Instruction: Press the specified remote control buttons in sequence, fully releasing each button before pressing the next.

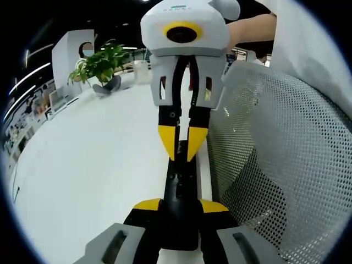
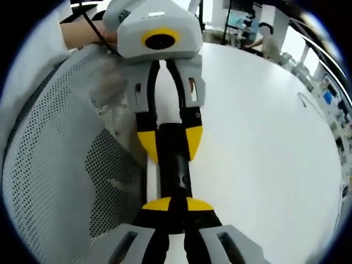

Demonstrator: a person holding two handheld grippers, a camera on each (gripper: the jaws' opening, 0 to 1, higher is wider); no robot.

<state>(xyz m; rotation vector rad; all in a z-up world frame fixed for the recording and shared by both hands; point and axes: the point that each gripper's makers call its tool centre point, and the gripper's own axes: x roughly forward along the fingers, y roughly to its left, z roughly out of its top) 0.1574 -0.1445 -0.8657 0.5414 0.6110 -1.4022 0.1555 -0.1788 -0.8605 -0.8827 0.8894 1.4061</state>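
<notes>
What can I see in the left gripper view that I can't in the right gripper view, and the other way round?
Left gripper view: a leafy potted plant at the table's far edge. Right gripper view: a thin dark loop on the tabletop. Both: the black remote, the left tool gripping it, the right tool pointing at it, the white table and a mesh chair back.

Bright, even overhead light washed the white worktop (image 1: 93,165) almost to glare. Shadows were faint. Fisheye bending curved both views' edges, and the mesh chair back (image 2: 55,165) was slightly soft.
</notes>
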